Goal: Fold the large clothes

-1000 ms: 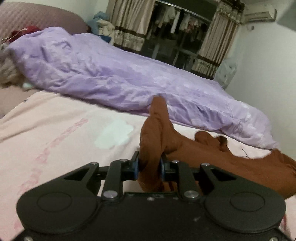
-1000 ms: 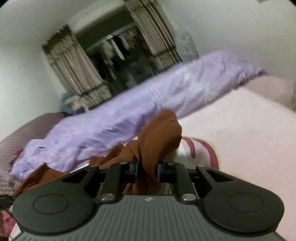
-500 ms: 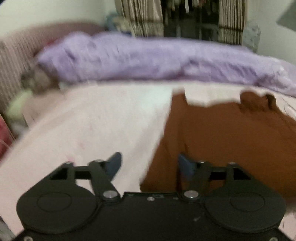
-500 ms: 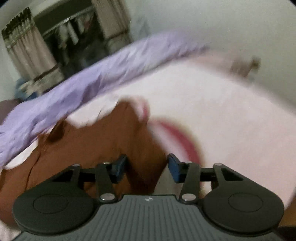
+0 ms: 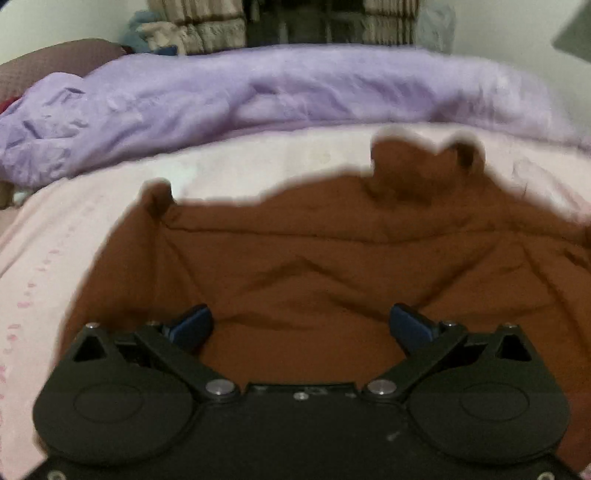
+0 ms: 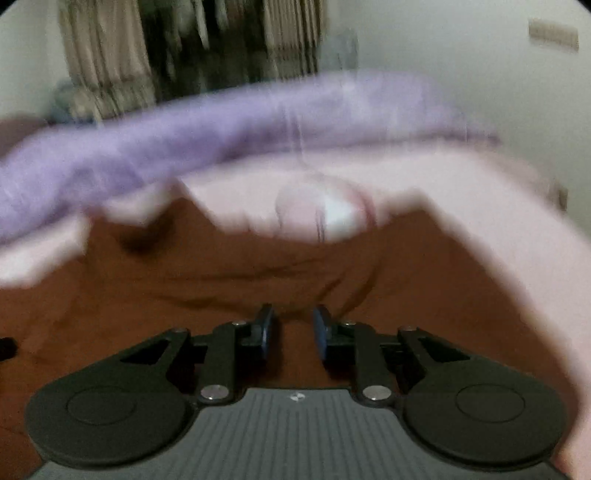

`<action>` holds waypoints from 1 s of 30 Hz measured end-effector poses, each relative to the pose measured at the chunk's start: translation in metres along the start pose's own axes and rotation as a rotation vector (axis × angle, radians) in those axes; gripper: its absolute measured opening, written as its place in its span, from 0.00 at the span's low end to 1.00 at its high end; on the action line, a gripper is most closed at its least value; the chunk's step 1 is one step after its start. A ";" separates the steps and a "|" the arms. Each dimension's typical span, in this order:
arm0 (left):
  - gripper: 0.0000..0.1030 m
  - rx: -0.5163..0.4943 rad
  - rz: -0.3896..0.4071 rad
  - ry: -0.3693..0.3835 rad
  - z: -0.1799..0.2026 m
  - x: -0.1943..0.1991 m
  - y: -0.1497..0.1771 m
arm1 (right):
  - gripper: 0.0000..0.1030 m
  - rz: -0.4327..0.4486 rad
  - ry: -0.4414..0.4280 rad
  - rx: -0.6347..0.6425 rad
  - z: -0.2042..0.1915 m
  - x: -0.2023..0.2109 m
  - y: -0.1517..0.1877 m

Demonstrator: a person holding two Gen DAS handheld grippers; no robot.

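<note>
A large brown garment (image 5: 314, 258) lies spread on the pink bed sheet (image 5: 55, 240), with creases across it. In the left wrist view my left gripper (image 5: 301, 326) hovers over its near part with the jaws wide apart and nothing between them. In the right wrist view the same brown garment (image 6: 221, 280) fills the lower half, blurred. My right gripper (image 6: 293, 328) is over it with a narrow gap between the blue pads, holding nothing.
A rolled purple quilt (image 5: 277, 92) lies along the far side of the bed and also shows in the right wrist view (image 6: 221, 136). Striped curtains and a clothes rack (image 5: 295, 26) stand behind it. A white wall (image 6: 461, 55) is at right.
Both grippers let go of the brown garment, which dropped and now lies spread on the bed. The left jaws opened wide; the right jaws opened, then narrowed. Both views swung towards the quilt.
</note>
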State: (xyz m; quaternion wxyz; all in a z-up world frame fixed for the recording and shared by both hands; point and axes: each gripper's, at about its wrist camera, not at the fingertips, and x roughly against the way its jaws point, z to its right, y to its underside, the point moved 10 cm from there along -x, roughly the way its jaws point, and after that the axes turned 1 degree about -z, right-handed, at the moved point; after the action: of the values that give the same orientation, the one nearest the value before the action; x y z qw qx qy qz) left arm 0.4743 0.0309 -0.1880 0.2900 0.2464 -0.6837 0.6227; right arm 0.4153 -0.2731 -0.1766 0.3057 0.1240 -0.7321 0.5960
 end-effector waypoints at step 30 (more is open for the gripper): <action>1.00 0.005 0.162 -0.154 -0.061 0.012 -0.070 | 0.69 0.105 -0.035 0.112 -0.039 0.047 -0.045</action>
State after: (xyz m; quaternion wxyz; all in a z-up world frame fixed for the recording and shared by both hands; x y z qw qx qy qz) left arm 0.5201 0.0851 -0.1266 0.1845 0.2380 -0.7200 0.6252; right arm 0.4149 -0.2393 -0.1084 0.2536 0.1126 -0.7084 0.6489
